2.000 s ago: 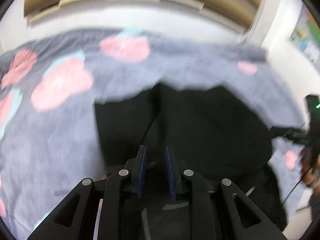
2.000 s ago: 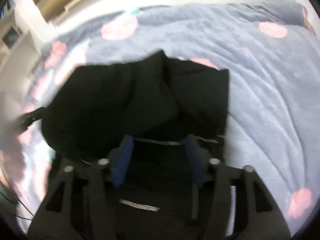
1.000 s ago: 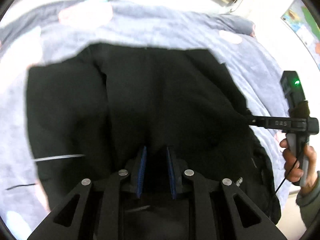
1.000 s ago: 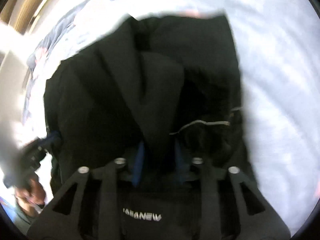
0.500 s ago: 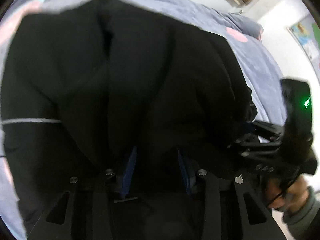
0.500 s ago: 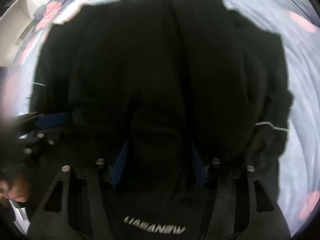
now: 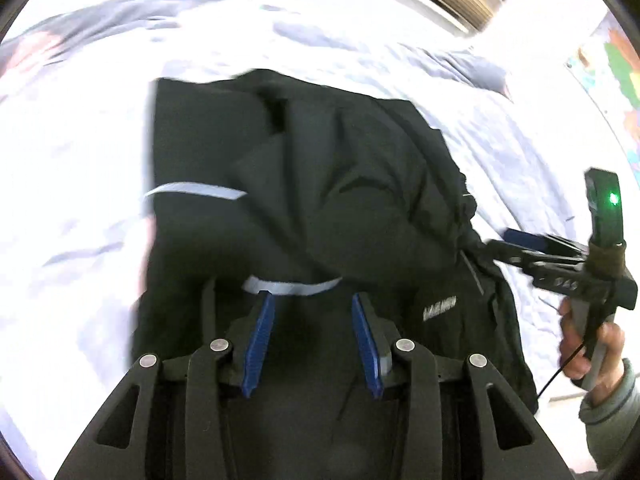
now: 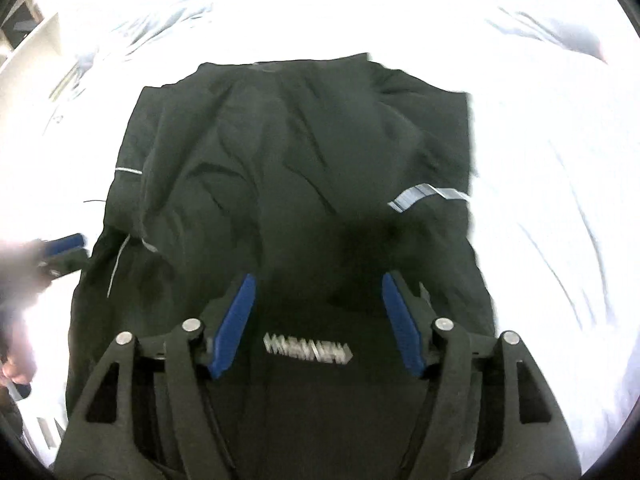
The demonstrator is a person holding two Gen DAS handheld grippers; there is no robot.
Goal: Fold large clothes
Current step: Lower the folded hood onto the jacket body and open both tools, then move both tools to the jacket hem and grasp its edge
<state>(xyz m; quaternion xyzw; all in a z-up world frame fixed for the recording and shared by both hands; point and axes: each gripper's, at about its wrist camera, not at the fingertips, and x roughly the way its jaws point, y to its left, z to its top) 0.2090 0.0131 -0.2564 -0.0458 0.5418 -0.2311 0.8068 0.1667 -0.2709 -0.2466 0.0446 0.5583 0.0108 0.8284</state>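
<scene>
Both grippers were wide apart and held nothing. Left gripper and right gripper hung just above a black jacket. It lay bunched up on a pale blanket, with a white logo between the right gripper's blue fingers.

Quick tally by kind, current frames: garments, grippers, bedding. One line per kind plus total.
Black garments: 1, the jacket lying spread on the bed
Grippers: 2, the left gripper and the right gripper, both open over the jacket
Bedding: 1, the blanket, washed out by glare
Total: 4
</scene>
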